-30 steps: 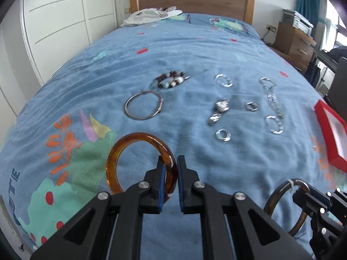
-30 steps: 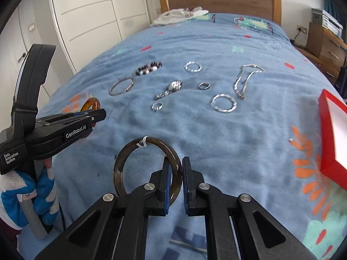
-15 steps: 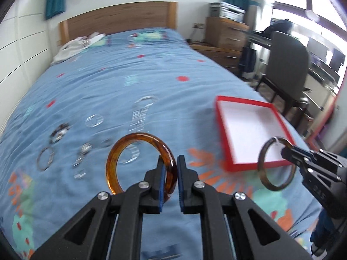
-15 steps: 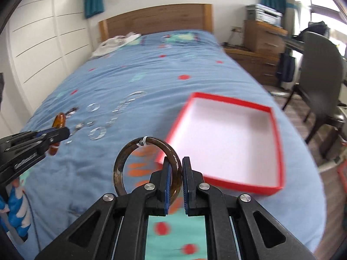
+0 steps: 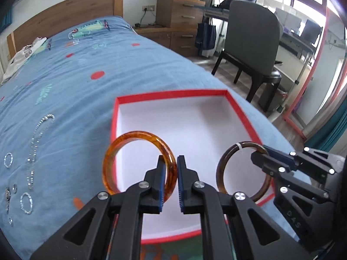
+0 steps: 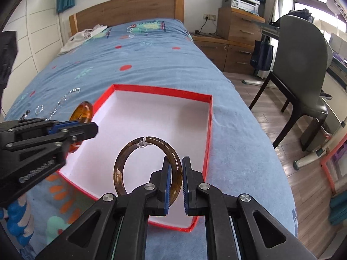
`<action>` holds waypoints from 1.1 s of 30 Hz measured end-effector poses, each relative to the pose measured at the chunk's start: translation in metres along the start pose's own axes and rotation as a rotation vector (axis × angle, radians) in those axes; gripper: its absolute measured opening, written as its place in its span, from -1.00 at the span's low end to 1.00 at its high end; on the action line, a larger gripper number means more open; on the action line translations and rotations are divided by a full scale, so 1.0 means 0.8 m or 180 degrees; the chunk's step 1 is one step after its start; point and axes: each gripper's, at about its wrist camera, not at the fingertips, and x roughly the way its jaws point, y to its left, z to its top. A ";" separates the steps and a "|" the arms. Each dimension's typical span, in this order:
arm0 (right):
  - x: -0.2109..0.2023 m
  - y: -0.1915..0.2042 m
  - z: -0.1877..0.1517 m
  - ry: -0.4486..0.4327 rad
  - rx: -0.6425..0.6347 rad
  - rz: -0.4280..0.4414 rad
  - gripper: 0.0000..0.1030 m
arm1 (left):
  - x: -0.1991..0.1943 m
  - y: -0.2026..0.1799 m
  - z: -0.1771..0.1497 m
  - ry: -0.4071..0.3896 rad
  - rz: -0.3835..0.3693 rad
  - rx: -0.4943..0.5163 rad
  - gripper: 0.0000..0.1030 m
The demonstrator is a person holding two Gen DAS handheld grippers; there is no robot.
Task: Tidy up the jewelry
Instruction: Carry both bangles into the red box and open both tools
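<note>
Light: bright daylight from the windows [image 5: 314, 21] at right, overexposed
Shadows: soft, faint
Distortion: strong fisheye bending, dark vignetted corners
Blur: slight on the red box [image 6: 164, 93] rim; bedspread jewelry indistinct

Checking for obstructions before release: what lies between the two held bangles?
Nothing solid: in the left wrist view only the bare white floor of the red box shows between the amber bangle and the dark brown bangle.

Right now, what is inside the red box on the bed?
The red box shows only its bare white floor. Both bangles, amber bangle and dark bangle, hang above it in the tongs. Its near edge is hidden behind the tongs.
</note>
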 end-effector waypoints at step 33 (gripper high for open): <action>0.040 0.031 -0.027 0.0558 -0.1253 0.0276 -0.49 | 0.012 0.015 -0.090 0.0493 0.0371 -0.0822 -0.63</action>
